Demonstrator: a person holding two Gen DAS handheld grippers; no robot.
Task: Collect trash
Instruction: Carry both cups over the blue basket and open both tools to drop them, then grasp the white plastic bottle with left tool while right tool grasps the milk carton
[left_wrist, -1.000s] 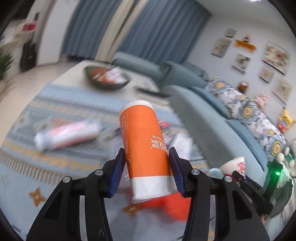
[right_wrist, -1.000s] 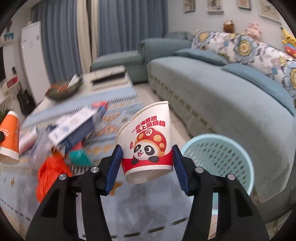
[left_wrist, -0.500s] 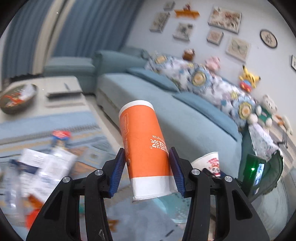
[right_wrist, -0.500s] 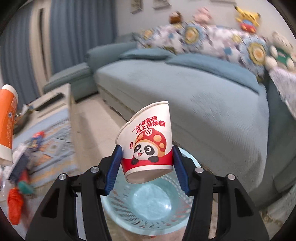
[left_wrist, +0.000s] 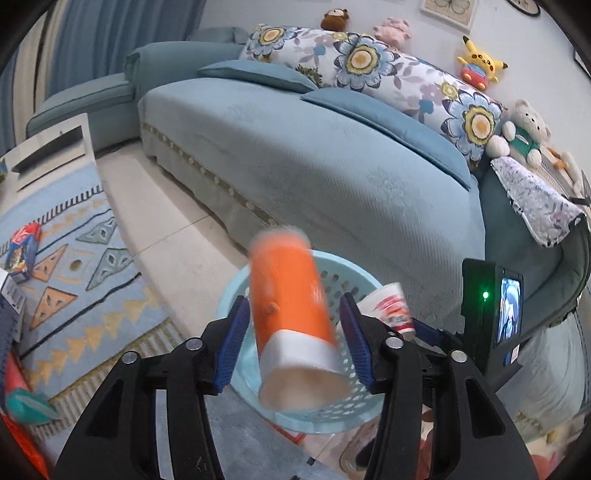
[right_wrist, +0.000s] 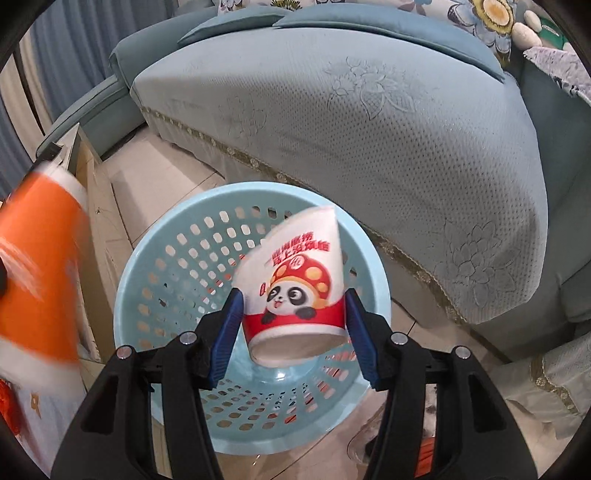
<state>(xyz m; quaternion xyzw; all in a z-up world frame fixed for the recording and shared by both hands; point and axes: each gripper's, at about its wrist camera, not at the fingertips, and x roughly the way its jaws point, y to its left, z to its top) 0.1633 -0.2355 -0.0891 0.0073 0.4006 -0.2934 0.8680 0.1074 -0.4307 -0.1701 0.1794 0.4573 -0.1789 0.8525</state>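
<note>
Inventory, trash run, as I am seeing it from the remote station.

Item 1: orange cup (left_wrist: 291, 314), tall, with a white band at its base. It is sitting tilted and motion-blurred between the fingers of the left gripper (left_wrist: 293, 325). I am reading those blue pads as slightly spread, with a gap showing on the cup's right side. The cup is hanging directly over the light blue basket (left_wrist: 236, 291).

Item 2: panda cup (right_wrist: 295, 280), white with a red band and a mushroom-hat panda. The right gripper (right_wrist: 293, 317) is pinching it near the base, both pads pressing its sides. It is leaning left and hovering above the basket's open mouth, just beside the orange cup.

Item 3: basket, perforated, standing on the pale tile floor close against the front of the blue sofa (left_wrist: 332, 166).

Item 4: patterned rug (left_wrist: 74, 266), lying to the left and carrying more scattered litter.
</note>
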